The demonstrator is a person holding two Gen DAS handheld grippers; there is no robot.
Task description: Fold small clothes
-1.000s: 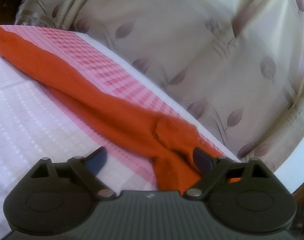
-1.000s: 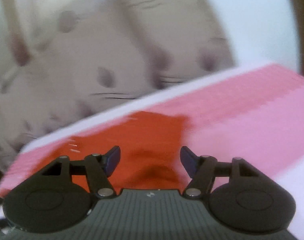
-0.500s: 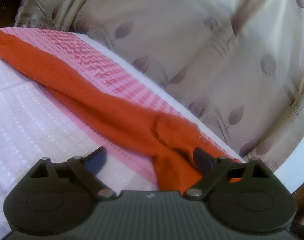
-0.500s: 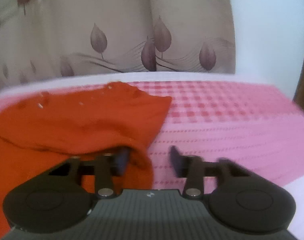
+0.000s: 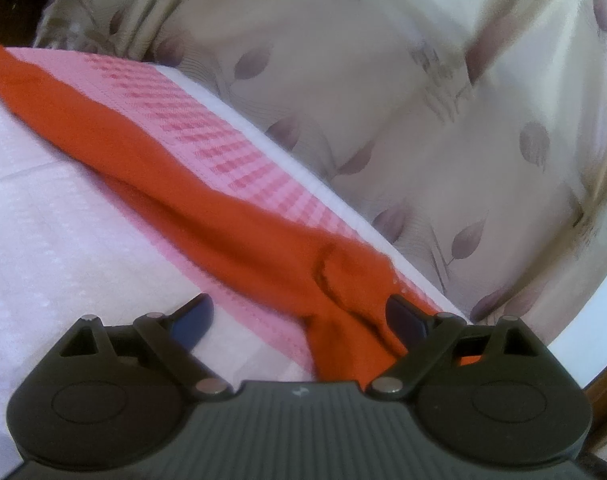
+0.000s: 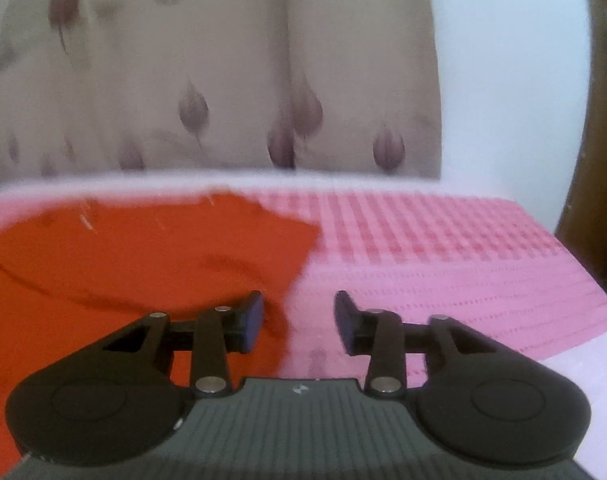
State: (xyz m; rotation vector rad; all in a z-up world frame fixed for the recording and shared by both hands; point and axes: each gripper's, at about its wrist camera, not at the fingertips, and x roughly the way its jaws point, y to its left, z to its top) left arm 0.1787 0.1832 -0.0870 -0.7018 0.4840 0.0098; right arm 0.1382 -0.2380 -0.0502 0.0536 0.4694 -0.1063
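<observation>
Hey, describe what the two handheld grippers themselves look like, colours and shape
The left gripper and right gripper match: a dark grey ribbed body with a small white mark, two round black housings, black linkage arms with silver pins, and dark blue pads on the fingers. No cables or sleeves show.

Left gripper (image 5: 299, 316): fingers (image 5: 403, 318) standing wide apart, pads pressing on nothing, pointing forward and tilting slightly downward. Right gripper (image 6: 298, 318): fingers (image 6: 252, 320) standing partly apart at a narrower gap, having just been opening; pads gripping nothing, also tilting slightly downward, held roughly level across.
</observation>
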